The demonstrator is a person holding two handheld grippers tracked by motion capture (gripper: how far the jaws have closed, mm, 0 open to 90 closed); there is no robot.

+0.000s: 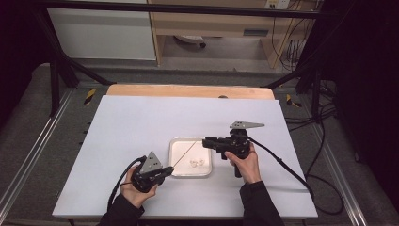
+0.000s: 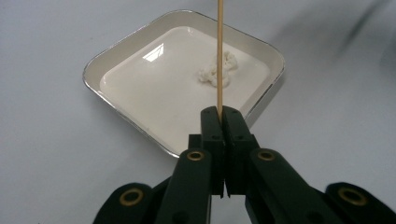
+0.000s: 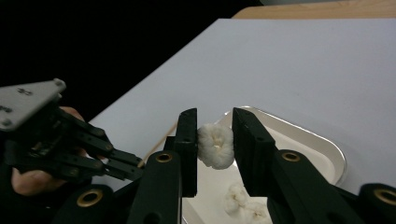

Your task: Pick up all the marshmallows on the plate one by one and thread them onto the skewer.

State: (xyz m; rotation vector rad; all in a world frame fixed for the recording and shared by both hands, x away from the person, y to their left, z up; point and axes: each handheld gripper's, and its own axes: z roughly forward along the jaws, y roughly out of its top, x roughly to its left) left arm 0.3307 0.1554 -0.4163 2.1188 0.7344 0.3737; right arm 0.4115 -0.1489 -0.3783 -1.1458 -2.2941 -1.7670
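Table brightly lit, surroundings dark, edges perhaps soft.

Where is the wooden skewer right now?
The wooden skewer is clamped in the left gripper at the tray's near-left corner, slanting over the tray, as the high view also shows.

A white table (image 1: 141, 122) is standing on grey floor (image 1: 28, 122) inside a black frame (image 1: 188, 8). Behind it, a wooden cabinet (image 1: 211, 23) and white panel (image 1: 101, 33) are sitting; cables (image 1: 291, 47) are hanging at right.

white puffs (image 3: 215, 145), tan skewer (image 2: 219, 56), silver-rimmed tray (image 2: 112, 49)
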